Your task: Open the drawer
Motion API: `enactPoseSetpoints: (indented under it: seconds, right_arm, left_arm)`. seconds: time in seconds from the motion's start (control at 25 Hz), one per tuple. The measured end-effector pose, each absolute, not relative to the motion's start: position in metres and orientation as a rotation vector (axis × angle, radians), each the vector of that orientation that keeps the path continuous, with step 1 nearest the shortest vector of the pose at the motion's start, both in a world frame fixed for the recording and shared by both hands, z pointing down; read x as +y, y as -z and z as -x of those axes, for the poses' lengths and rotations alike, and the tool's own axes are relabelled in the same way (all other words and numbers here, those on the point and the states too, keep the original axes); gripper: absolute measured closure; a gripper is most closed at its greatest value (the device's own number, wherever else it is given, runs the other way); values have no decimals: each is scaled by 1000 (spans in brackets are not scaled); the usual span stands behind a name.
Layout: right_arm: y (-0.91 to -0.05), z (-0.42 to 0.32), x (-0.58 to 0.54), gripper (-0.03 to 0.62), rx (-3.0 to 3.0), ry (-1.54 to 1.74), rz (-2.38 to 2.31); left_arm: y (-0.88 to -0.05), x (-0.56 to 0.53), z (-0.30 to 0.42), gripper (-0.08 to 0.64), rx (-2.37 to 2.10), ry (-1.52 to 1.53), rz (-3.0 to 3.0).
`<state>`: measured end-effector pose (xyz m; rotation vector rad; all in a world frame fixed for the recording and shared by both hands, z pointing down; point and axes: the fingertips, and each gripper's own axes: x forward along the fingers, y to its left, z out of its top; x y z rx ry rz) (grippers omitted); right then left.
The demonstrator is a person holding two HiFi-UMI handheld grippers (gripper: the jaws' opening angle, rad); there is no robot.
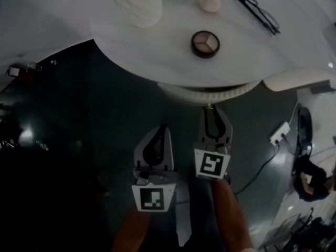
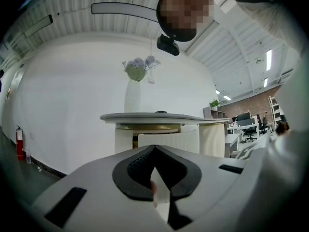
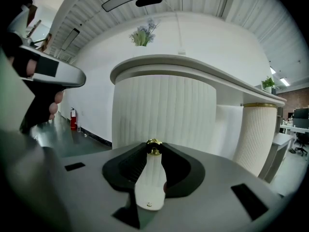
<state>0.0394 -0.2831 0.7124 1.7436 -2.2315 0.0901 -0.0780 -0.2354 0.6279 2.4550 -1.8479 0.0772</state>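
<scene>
The drawer is a curved, ribbed white front under the rim of the round white table. Its small gold knob sticks out toward me. My right gripper points at the drawer front, and its tips are shut on that knob. In the right gripper view the gold knob sits right between the jaw tips of the right gripper, with the ribbed drawer close behind. My left gripper hangs back to the left over the dark floor, shut and empty; in its own view the left gripper shows its tips together.
On the tabletop lie a round makeup compact, a pair of glasses, a pink pebble-like thing and a white vase. A white power strip with a cable lies on the floor at right.
</scene>
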Motion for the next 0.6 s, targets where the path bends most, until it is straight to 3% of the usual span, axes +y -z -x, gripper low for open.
enactPoseSetpoints:
  seconds: [0.6]
  right_arm:
    - [-720,-49,-197,491,-2157,-215,-1690]
  left_arm:
    - [-608,-188,61,558,-1785,-89,-2436]
